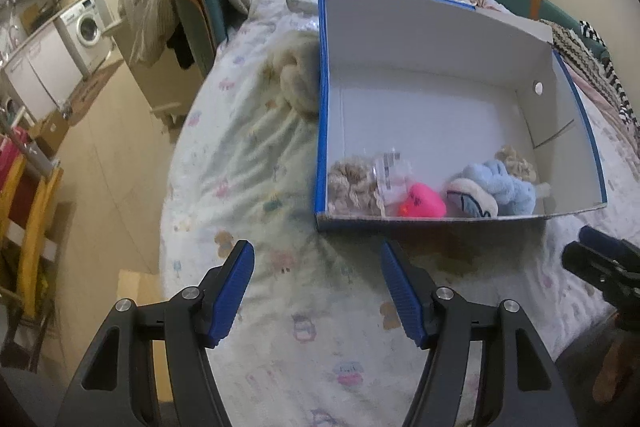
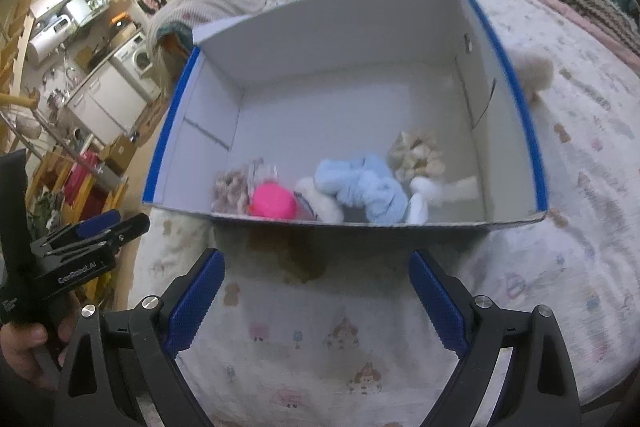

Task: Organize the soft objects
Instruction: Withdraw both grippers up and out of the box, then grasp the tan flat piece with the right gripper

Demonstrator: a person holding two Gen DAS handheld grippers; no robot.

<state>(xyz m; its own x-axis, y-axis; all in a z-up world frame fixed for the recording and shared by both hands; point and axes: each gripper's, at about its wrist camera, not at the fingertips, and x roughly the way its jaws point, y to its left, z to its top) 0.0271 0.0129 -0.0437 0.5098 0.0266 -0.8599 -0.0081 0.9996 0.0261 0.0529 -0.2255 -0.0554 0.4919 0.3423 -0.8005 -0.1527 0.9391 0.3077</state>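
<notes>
Hovering over the patterned white bedsheet (image 1: 248,163), both grippers empty. Left gripper (image 1: 318,291) fingers spread wide, nothing between them; right gripper (image 2: 316,301) likewise spread, pinching nothing. Blue-edged white cardboard box (image 1: 420,39) sits on the bed at 12 o'clock of both tools. Inside, along its near wall: beige crocheted scrunchie (image 1: 352,187), clear plastic packet (image 1: 390,171), bright pink heart-shaped soft toy (image 1: 424,203), light blue fluffy plush (image 1: 500,187), second cream crocheted scrunchie (image 2: 416,155) toward the far right corner.

One cream fuzzy plush (image 1: 298,75) lies outside, touching the box's left wall, at 11 o'clock in the left view; a similar cream plush (image 2: 532,71) shows past the box wall at 2 o'clock in the right view. Cannot tell if it's the same item.

Step judged: between picks, most items boxed, the stray plush remaining. Next move likely needs the left gripper to reach forward past the box corner, close on the fuzzy plush, lift it over the wall, release inside. Soft, compressible, so a deep grip helps.
</notes>
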